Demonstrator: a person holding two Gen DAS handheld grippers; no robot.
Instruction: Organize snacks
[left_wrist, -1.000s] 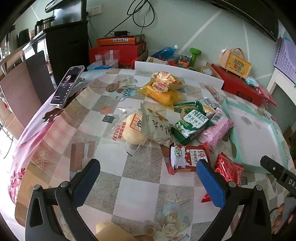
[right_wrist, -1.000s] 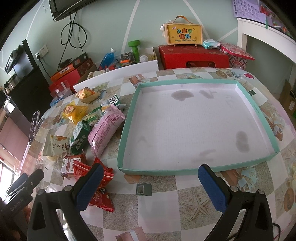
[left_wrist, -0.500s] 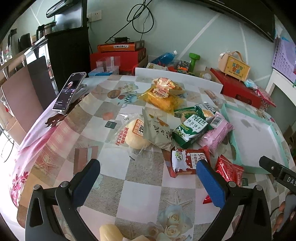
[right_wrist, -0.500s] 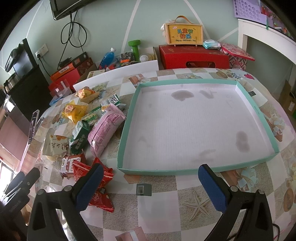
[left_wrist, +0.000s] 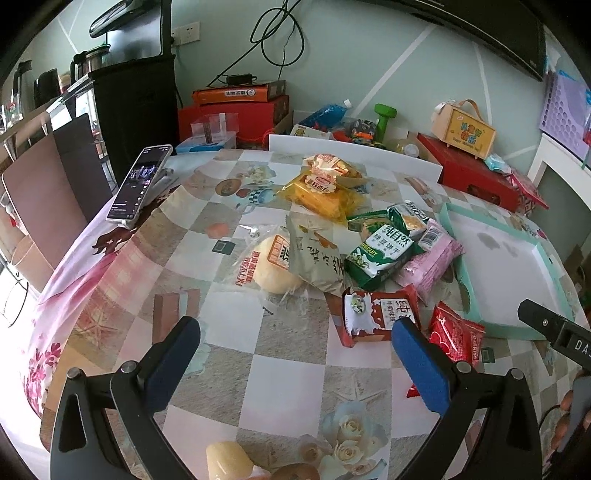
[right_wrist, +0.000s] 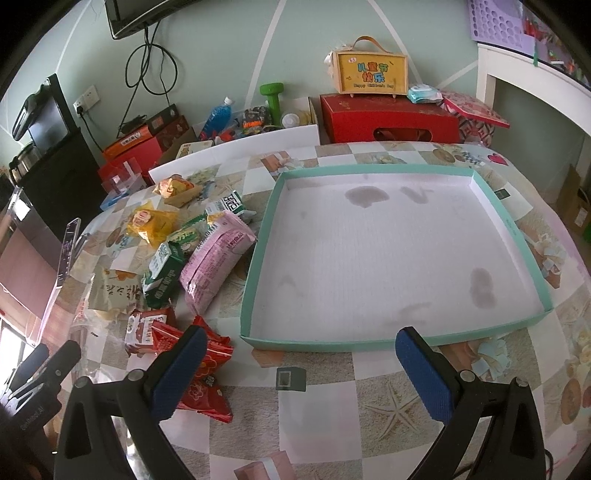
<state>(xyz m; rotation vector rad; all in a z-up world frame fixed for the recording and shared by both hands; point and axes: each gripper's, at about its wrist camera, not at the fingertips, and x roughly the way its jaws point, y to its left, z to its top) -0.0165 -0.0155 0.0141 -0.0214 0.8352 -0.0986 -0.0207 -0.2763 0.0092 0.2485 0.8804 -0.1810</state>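
Both grippers spread wide, gripping nothing. Left gripper (left_wrist: 295, 354) hovering above the desk (left_wrist: 288, 347), right gripper (right_wrist: 301, 363) just in front of the near wall of the teal tray (right_wrist: 513, 225). Tray bare inside, save for a few grey stains.

Snacks heaped on the desk just left of the tray: pink packet (right_wrist: 214, 258) nearest the tray's left wall, long axis running from the tray's near corner toward its far side; green biscuit pack (left_wrist: 380, 254) beside it; red milk carton-print pack (left_wrist: 380, 314) and red foil packet (right_wrist: 207, 362) off the tray's near-left corner; yellow pack (left_wrist: 325, 194), bun in clear wrap (left_wrist: 273, 266) and tan pouch (left_wrist: 314, 254) farther left.

Key relation: red milk pack lying just ahead of the left gripper's right finger, long axis across the fingers' line; red foil packet directly under the right gripper's left finger. Either arm near enough, right arm closer to the tray.

Against a second ago: left view pulled back and raised slightly, showing more bare desk before the fingers; right view practically unchanged.
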